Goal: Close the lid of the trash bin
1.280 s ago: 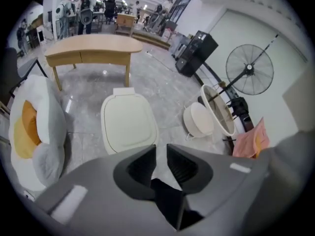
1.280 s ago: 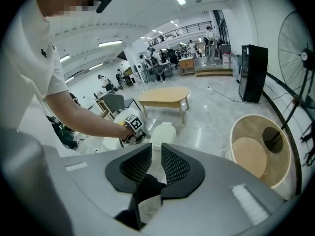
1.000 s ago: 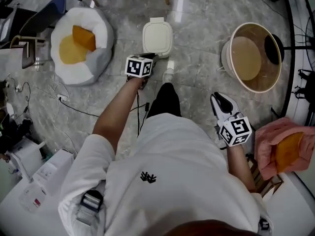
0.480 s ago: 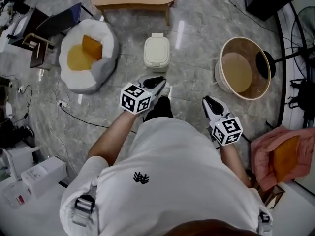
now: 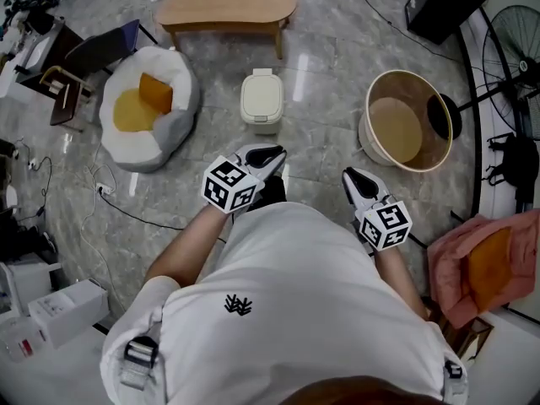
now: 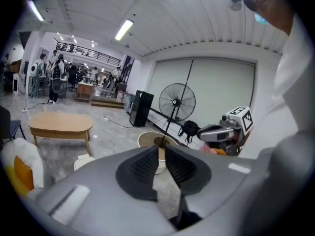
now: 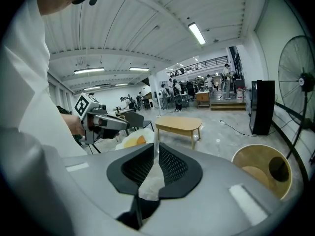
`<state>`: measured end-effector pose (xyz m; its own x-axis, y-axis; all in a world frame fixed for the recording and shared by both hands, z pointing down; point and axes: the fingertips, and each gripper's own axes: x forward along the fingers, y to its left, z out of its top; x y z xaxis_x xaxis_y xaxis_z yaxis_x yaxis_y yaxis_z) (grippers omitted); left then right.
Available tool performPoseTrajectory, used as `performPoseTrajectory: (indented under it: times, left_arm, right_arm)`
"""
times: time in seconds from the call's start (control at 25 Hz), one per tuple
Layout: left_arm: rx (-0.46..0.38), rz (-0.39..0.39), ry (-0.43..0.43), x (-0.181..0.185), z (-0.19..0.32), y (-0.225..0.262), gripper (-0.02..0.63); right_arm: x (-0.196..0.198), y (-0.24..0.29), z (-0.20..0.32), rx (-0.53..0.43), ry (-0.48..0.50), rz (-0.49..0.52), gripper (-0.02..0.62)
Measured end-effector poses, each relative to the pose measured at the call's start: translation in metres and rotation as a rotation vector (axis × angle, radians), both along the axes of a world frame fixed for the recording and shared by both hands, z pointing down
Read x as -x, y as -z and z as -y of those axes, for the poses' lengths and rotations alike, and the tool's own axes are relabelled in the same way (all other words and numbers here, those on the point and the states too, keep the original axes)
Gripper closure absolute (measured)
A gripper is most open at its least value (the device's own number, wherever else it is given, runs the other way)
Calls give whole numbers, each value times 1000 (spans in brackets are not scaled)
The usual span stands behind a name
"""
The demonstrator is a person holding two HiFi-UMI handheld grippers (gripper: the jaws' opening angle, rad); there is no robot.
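The trash bin (image 5: 267,99) sat with its lid down. Right of it, a round tub (image 5: 364,133) held a tan pad (image 5: 396,129). The left gripper (image 5: 268,153) and right gripper (image 5: 353,178) were closed and empty.

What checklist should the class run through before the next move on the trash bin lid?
1. Trash bin lid down: ok, it lies flat on the trash bin in the head view.
2. Lid fully seated: cannot tell, too small to see.
3. Left claw empty: ok, jaws together, nothing between them.
4. Right claw empty: ok, jaws together, nothing between them.
5. Claws apart from the bin: ok, both are held near the person's body, with bare floor between.
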<state>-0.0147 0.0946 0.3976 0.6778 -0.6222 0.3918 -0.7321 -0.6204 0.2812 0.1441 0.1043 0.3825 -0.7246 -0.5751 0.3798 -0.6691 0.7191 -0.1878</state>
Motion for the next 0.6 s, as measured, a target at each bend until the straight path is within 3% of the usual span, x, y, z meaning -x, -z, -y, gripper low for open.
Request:
performPoseTrajectory:
  times: [0.36,0.6]
  left_arm:
    - [-38,7,-12,-17,-38,20,508]
    - [-14,27,-11,-17,-81,34,508]
  right_arm:
    - [-11,5,-26,-29,2,25,563]
    - [-9,10,-60,-8,-1,60,570]
